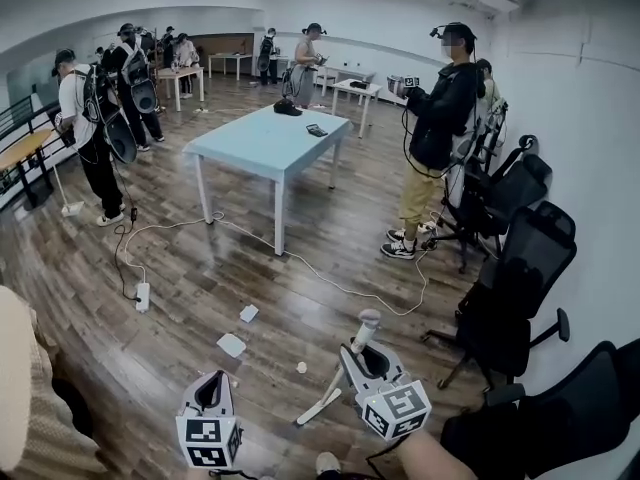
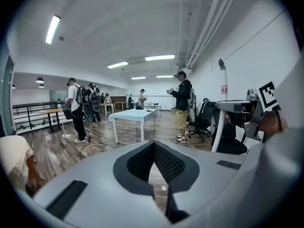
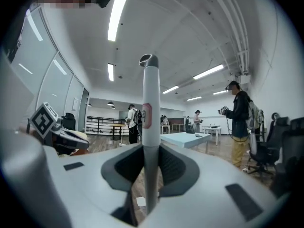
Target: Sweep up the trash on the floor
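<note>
Three pale scraps of trash lie on the wood floor in the head view: one [image 1: 248,313], a second [image 1: 231,345] and a small bit [image 1: 301,367]. My right gripper [image 1: 366,360] is shut on a white broom handle [image 1: 367,327], which slants down to the floor at its lower end [image 1: 312,414]. In the right gripper view the handle [image 3: 148,103] stands upright between the jaws of that gripper [image 3: 151,148]. My left gripper [image 1: 210,393] hovers left of it, near the scraps. Its jaws [image 2: 154,146] meet at the tips with nothing held; one scrap [image 2: 164,188] shows below them.
A light blue table [image 1: 270,143] stands mid-room. A white cable [image 1: 330,283] and a power strip [image 1: 142,296] lie on the floor. Black office chairs [image 1: 515,298] line the right wall. A person in a black jacket [image 1: 437,118] stands by them; several others stand farther back.
</note>
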The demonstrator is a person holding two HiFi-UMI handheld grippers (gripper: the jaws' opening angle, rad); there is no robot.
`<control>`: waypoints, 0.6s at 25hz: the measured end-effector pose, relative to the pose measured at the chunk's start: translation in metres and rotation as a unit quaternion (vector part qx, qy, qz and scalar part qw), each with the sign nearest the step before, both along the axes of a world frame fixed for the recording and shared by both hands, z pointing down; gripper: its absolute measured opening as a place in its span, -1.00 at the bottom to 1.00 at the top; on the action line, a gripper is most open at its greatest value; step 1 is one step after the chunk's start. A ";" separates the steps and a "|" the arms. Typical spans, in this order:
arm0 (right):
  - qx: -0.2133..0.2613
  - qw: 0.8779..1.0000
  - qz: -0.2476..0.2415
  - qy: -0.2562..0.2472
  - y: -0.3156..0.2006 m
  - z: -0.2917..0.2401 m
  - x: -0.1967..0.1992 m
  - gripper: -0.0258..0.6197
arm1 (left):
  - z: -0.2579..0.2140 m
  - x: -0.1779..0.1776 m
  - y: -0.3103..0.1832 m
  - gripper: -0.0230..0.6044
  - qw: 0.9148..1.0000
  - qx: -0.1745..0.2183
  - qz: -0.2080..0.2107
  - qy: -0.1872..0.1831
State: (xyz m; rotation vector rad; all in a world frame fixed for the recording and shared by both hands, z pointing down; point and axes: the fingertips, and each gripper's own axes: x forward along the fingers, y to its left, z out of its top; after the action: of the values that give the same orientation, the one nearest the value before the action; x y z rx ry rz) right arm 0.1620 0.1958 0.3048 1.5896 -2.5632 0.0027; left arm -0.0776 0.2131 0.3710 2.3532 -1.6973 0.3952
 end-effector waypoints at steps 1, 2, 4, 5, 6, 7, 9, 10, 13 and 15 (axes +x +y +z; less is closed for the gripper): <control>0.004 1.000 0.003 0.002 -0.001 -0.003 0.003 -0.63 | -0.001 -0.001 0.001 -0.94 1.000 0.000 -0.001 0.000; 0.009 1.000 0.007 0.003 -0.002 -0.005 0.007 -0.63 | -0.001 -0.002 0.002 -0.94 1.000 0.000 -0.001 0.000; 0.017 1.000 0.019 0.004 -0.005 -0.011 0.012 -0.63 | -0.001 -0.008 0.004 -0.94 1.000 0.001 -0.002 -0.001; 0.021 0.999 0.025 0.005 -0.007 -0.014 0.014 -0.63 | -0.001 -0.013 0.006 -0.94 1.000 0.002 -0.002 -0.002; 0.025 0.999 0.029 0.006 -0.008 -0.016 0.016 -0.63 | -0.001 -0.017 0.007 -0.94 1.000 0.004 -0.001 -0.004; 0.029 0.999 0.033 0.007 -0.009 -0.019 0.018 -0.63 | -0.002 -0.022 0.009 -0.94 1.000 0.006 0.000 -0.004; 0.036 0.999 0.038 0.012 -0.010 -0.024 0.021 -0.63 | -0.004 -0.029 0.013 -0.94 1.000 0.011 0.002 -0.005; 0.038 0.998 0.040 0.014 -0.010 -0.026 0.022 -0.63 | -0.004 -0.033 0.016 -0.94 1.000 0.014 0.003 -0.005; 0.048 0.997 0.053 0.016 -0.010 -0.033 0.021 -0.63 | -0.002 -0.047 0.020 -0.94 1.000 0.019 0.009 -0.005; 0.052 0.996 0.065 0.020 -0.009 -0.032 0.016 -0.63 | 0.001 -0.057 0.022 -0.94 1.000 0.022 0.013 -0.006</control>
State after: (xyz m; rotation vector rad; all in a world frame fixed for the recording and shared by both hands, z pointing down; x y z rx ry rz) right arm 0.1783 0.1863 0.2732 1.7713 -2.4640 -0.1509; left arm -0.1351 0.2347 0.3723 2.4113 -1.6979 0.3810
